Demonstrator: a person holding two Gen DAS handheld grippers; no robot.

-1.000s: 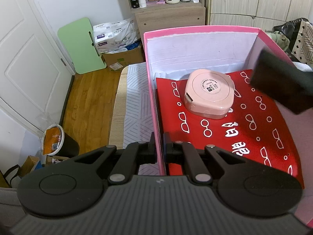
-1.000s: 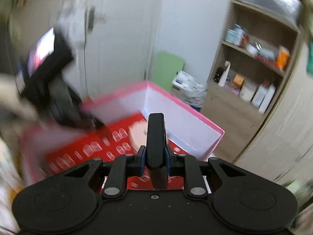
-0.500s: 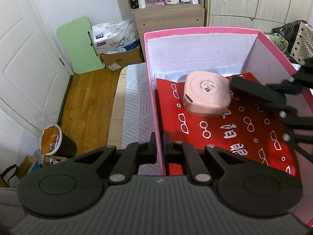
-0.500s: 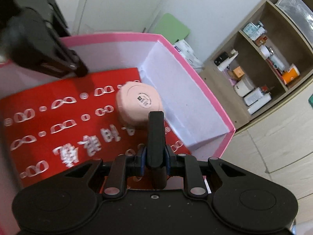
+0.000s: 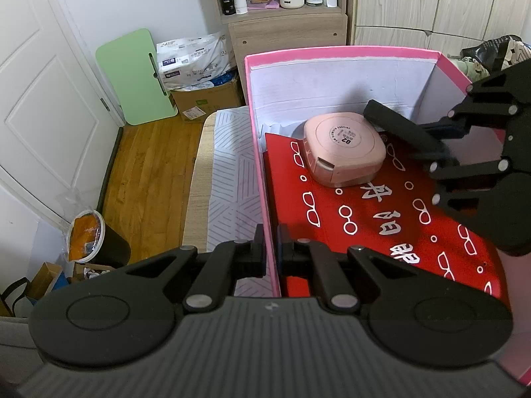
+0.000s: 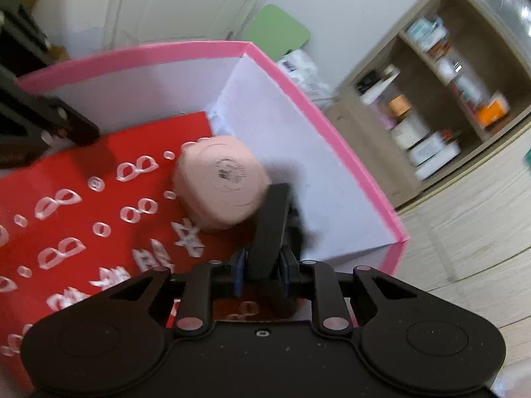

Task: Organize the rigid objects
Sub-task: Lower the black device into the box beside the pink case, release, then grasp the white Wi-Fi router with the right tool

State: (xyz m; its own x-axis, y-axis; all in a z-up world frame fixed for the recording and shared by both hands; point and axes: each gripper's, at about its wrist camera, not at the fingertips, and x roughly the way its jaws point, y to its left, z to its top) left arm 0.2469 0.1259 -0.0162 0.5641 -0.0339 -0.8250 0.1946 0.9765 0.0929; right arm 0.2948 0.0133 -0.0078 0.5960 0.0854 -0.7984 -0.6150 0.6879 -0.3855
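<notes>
A pink box (image 5: 341, 52) holds a red bag printed with white glasses (image 5: 365, 219) and a rounded pink case (image 5: 345, 147) near its far wall. My left gripper (image 5: 271, 248) is shut on the box's left wall (image 5: 262, 179). My right gripper (image 6: 264, 265) is shut on a flat black bar (image 6: 270, 225) and holds it inside the box, its tip just right of the pink case (image 6: 220, 180). In the left wrist view the bar (image 5: 401, 129) slants down beside the case, with the right gripper (image 5: 444, 146) behind it.
The box (image 6: 325, 126) rests on a striped white mat (image 5: 225, 179) over a surface edge. Left of it lie wood floor (image 5: 146, 172), a bin (image 5: 96, 242), a green board (image 5: 136, 76) and cartons. A shelf unit (image 5: 285, 10) with bottles stands behind.
My right gripper has carried the black bar down into the box and towards the far wall, to beside the pink case. The left gripper has stayed clamped on the box wall.
</notes>
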